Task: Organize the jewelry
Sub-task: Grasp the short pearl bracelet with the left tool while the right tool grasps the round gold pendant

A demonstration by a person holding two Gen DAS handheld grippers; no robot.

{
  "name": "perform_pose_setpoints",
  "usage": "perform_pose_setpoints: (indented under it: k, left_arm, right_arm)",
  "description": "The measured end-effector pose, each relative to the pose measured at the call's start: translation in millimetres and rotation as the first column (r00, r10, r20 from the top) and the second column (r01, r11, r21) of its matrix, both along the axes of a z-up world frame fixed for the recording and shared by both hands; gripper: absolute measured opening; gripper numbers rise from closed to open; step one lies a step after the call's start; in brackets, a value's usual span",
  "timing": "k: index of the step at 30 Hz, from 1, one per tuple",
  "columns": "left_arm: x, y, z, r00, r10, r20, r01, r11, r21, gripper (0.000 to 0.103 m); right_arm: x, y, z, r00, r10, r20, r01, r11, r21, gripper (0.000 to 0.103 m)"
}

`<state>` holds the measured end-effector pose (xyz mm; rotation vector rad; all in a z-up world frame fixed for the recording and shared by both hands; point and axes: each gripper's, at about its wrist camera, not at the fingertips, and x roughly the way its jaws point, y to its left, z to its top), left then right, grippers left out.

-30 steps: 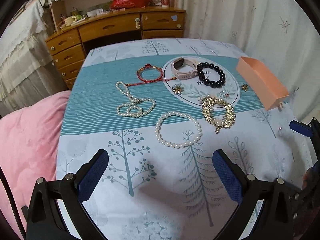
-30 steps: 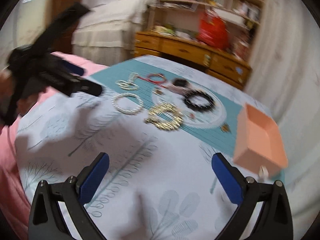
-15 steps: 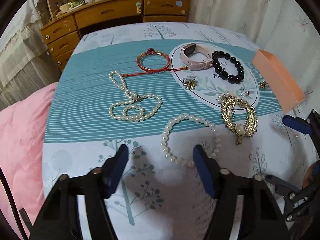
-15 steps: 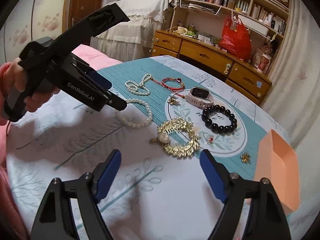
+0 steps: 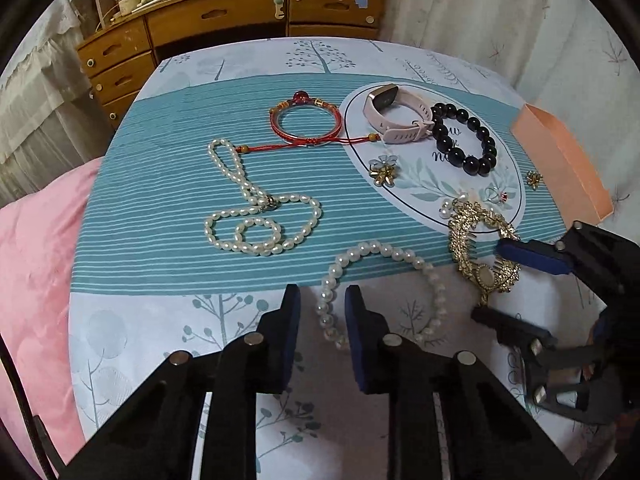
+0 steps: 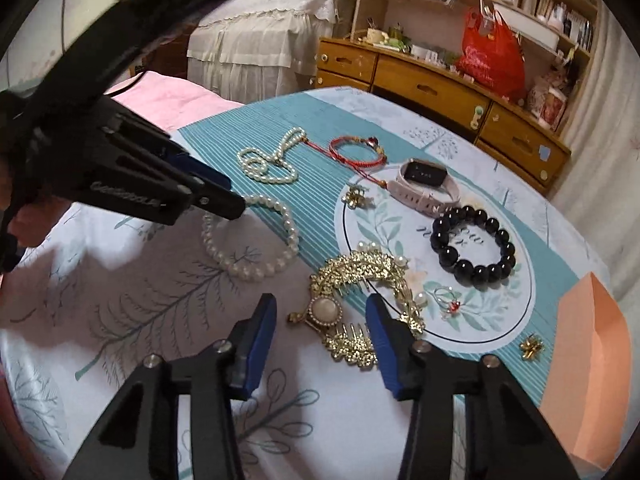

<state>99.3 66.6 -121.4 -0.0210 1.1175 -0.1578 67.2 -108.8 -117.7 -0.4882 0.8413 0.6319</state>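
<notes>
The pearl bracelet (image 5: 380, 292) sits on the tablecloth (image 5: 160, 320), its near-left beads between the left gripper (image 5: 322, 308) pads, jaws just closing, not pinching yet. The right gripper (image 6: 320, 322) is closing around the gold hair comb (image 6: 360, 300), still loose.

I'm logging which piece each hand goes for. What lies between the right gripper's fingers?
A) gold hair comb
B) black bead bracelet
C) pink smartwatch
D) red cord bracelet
A: the right gripper straddles the gold hair comb on the cloth, pads not yet touching it.
</notes>
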Motion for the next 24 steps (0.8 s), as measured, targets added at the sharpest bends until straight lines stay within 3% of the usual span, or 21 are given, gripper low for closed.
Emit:
perform_pose_setpoints:
  k: [4,7,12,14,17,24]
  left_arm:
    - [-0.9,-0.9,0.5,1.000,0.007,-0.027,-0.008,0.999,-0.031,0.020]
    - [-0.6,-5.1,0.5,1.000,0.012,-0.019,-0.012,1.000,-0.012,0.020]
    - [-2.3,-7.5,0.5,0.999,0.032,-0.016,-0.032,1.000,0.001,0.020]
    - [-3.1,-7.3,0.7,0.999,0.040,-0.022,-0.040,0.999,-0.004,0.013]
    - [-6.5,-4.6,0.7,0.998,0.052,-0.035,-0.053,0.998,-0.038,0.008]
    - [-11.1,-5.6,1.4,0.998,0.035,-0.052,-0.039,0.997,-0.071,0.007]
  right_arm:
    - [3.6,-2.1,-0.7,0.999,-0.019,-0.027,0.020,0.999,0.027,0.035]
    - [4.2,-2.0,-0.6,0.999,-0.010,-0.031,0.011,1.000,0.030,0.029]
    - [8.1,-2.7,-1.1,0.998,-0.028,-0.052,0.031,0.998,0.052,0.029]
    - [9.0,-3.4,-0.8,0.997,-0.044,-0.059,0.048,0.997,0.063,0.029]
    - [8.9,-2.2,-0.3,0.996,-0.065,-0.061,0.070,0.995,0.070,0.026]
    - [10.6,-2.7,2.1,0.993,-0.091,-0.080,0.099,0.990,0.103,0.024]
